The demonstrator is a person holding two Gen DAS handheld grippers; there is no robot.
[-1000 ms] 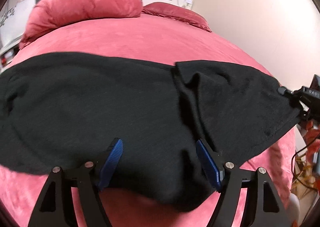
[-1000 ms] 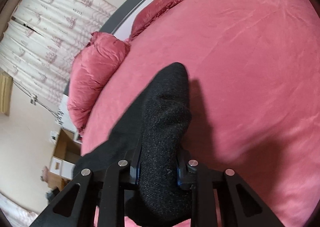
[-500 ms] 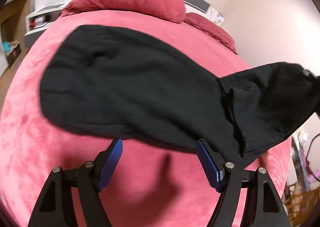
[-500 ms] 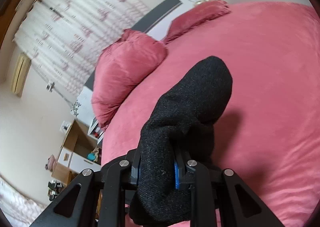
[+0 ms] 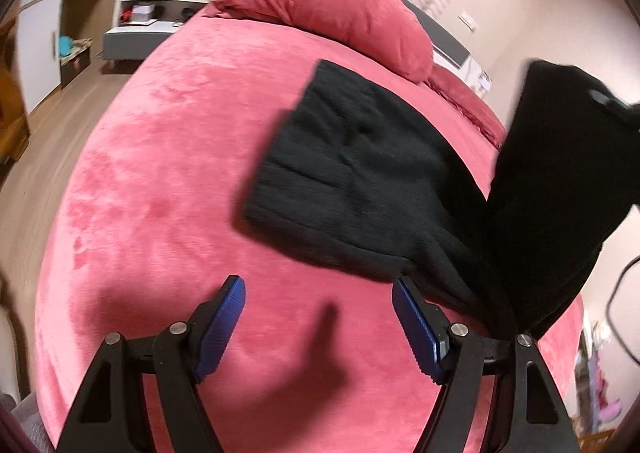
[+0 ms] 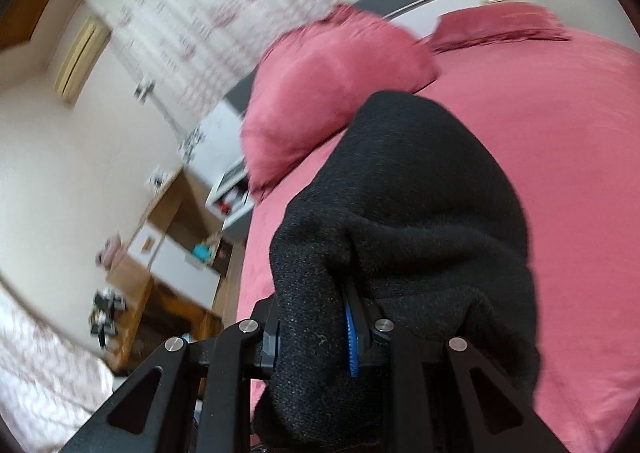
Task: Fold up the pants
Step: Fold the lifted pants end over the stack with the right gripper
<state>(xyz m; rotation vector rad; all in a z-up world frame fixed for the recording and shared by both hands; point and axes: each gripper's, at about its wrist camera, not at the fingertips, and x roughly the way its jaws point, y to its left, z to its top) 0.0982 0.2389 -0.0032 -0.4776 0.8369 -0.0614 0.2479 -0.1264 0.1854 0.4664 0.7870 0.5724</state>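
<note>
We read the fold as mid-way. The pants (image 5: 360, 173) lie dark on the pink bed (image 5: 168, 193), one end flat toward 12 o'clock near the pillow (image 5: 340, 13), the other end raised at 3 o'clock. The right gripper (image 6: 316, 329) is clamped on a bunch of that fabric, hoisting it. The left gripper (image 5: 320, 317) hangs spread wide and empty over bare cover at 6 o'clock. Laying the lifted end over and smoothing remain. We see no containers in play.

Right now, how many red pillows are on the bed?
2: a big puffy pillow near the headboard's left side, and a flatter pillow lying to its right. More may be hidden.
</note>
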